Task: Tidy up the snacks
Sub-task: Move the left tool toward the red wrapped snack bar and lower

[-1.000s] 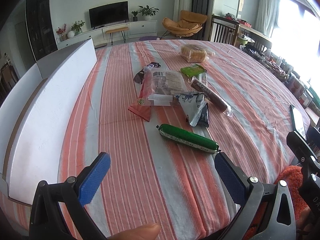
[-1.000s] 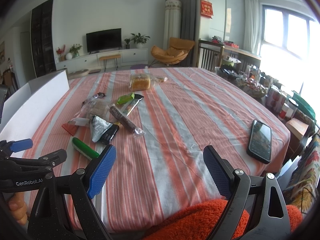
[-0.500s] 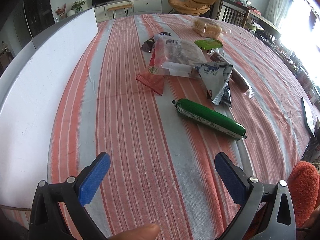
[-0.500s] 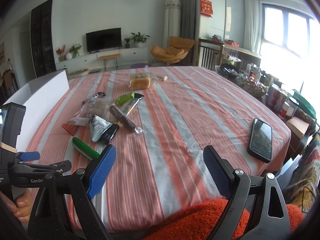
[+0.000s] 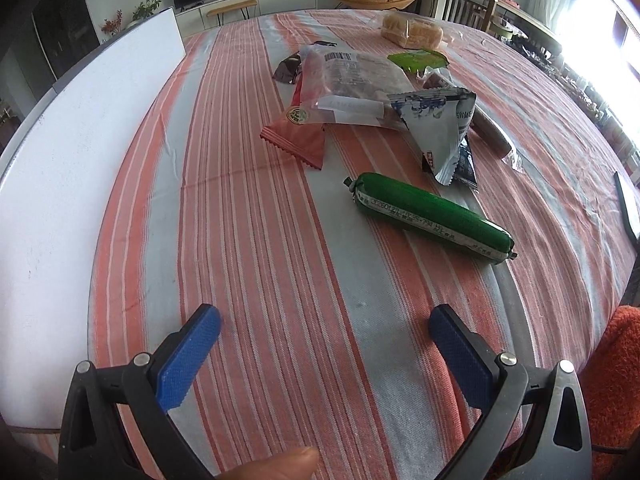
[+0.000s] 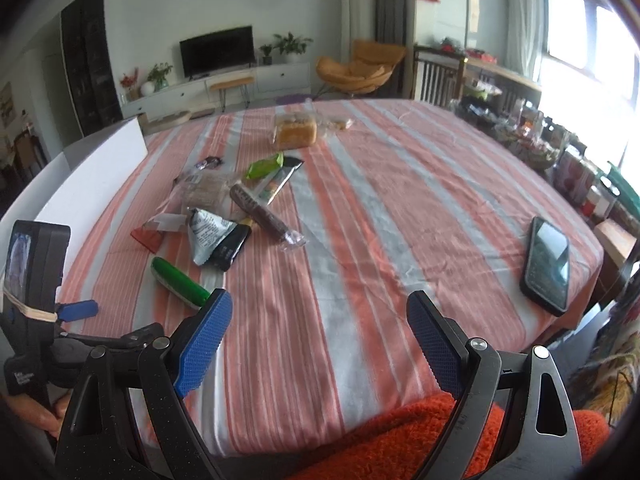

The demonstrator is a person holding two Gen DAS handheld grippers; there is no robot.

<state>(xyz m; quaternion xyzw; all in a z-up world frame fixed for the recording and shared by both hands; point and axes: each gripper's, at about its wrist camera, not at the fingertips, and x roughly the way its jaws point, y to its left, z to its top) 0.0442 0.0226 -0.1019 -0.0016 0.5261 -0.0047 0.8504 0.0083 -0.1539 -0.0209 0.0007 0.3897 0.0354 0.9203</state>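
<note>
Left tool (image 5: 320, 352) spread, empty, low over tabletop (image 5: 248, 240). Green sausage (image 5: 430, 213) lies ahead, right of centre frame, long axis running upper left to lower right. Right tool (image 6: 318, 340) also spread, farther off; left is nearer.

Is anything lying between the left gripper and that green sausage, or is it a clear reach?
Nothing visible. Only bare striped tablecloth lies between the open left gripper and the green sausage. The silver packet and red packet sit beyond it.
</note>
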